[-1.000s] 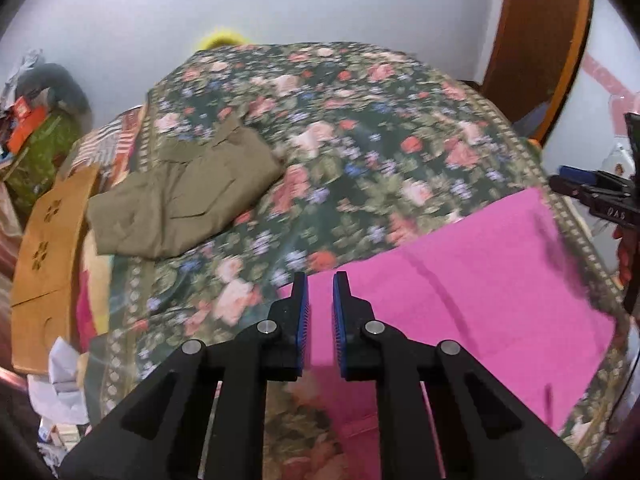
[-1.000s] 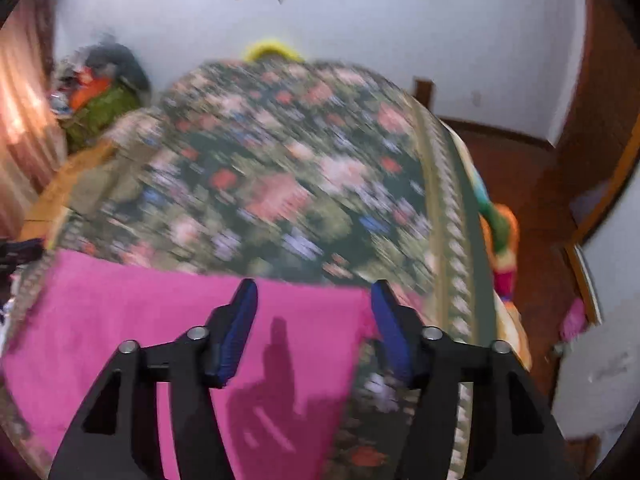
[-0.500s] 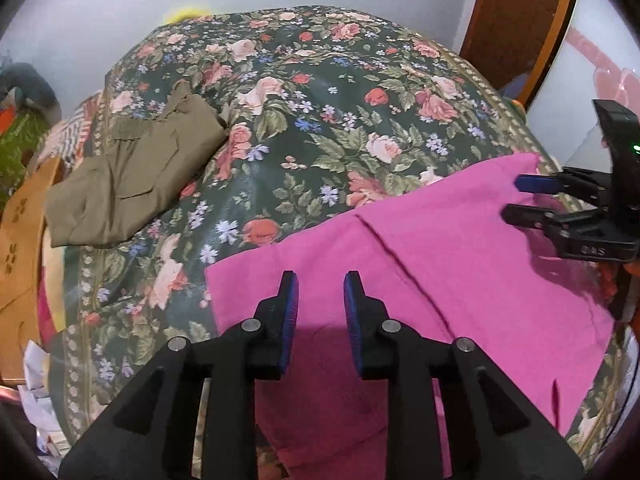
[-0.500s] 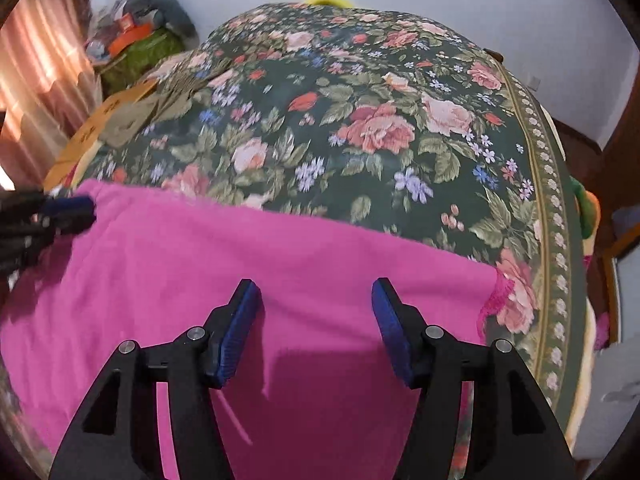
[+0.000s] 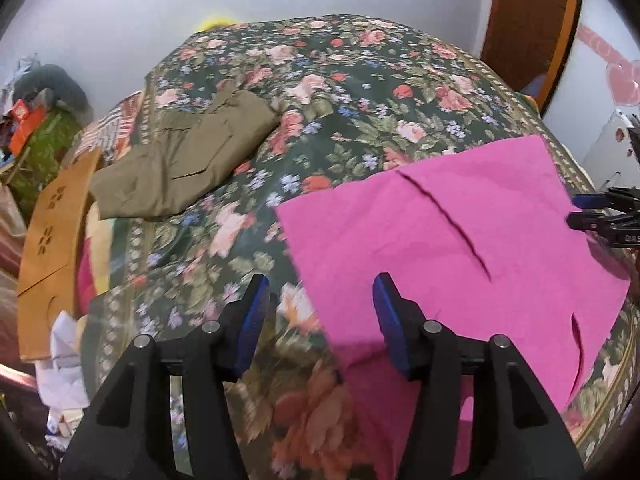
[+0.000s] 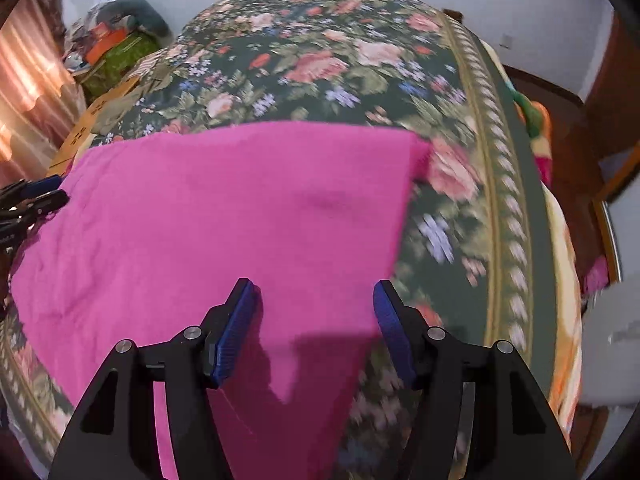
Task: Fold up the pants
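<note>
Pink pants (image 5: 460, 248) lie spread flat on the near part of a floral bed; they also fill the left of the right wrist view (image 6: 224, 216). My left gripper (image 5: 318, 316) is open and empty, just above the pants' left edge. My right gripper (image 6: 314, 320) is open and empty, over the pants' right edge. The right gripper also shows at the right edge of the left wrist view (image 5: 600, 216). The left gripper shows at the left edge of the right wrist view (image 6: 32, 200).
Folded olive-brown pants (image 5: 188, 156) lie on the far left of the floral bedspread (image 5: 360, 92). A wooden headboard (image 5: 52, 248) and clutter (image 5: 32, 128) stand left of the bed. A brown door (image 5: 528, 20) stands at the back right.
My left gripper has opened wide from nearly shut and shifted back left toward the pants' left edge. My right gripper stayed open and moved closer over the pants' right side.
</note>
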A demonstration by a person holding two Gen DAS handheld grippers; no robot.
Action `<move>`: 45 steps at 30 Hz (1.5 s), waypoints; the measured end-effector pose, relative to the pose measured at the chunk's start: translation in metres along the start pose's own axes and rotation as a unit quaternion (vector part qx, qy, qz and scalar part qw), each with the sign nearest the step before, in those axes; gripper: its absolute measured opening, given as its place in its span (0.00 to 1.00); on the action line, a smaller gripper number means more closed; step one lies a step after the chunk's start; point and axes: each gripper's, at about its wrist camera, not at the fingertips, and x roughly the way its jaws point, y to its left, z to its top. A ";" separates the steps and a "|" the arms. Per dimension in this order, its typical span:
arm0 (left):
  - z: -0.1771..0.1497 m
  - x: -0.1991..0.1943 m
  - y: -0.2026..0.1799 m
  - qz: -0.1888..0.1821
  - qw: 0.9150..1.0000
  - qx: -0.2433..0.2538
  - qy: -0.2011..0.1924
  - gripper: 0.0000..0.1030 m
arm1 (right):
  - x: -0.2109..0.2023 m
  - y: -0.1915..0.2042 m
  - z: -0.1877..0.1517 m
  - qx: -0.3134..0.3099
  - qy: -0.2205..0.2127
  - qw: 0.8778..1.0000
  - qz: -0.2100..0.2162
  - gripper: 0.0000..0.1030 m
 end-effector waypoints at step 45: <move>-0.047 -0.038 -0.035 -0.212 0.947 -0.227 0.083 0.93 | -0.020 0.116 -0.054 -0.064 -0.054 0.993 0.083 0.59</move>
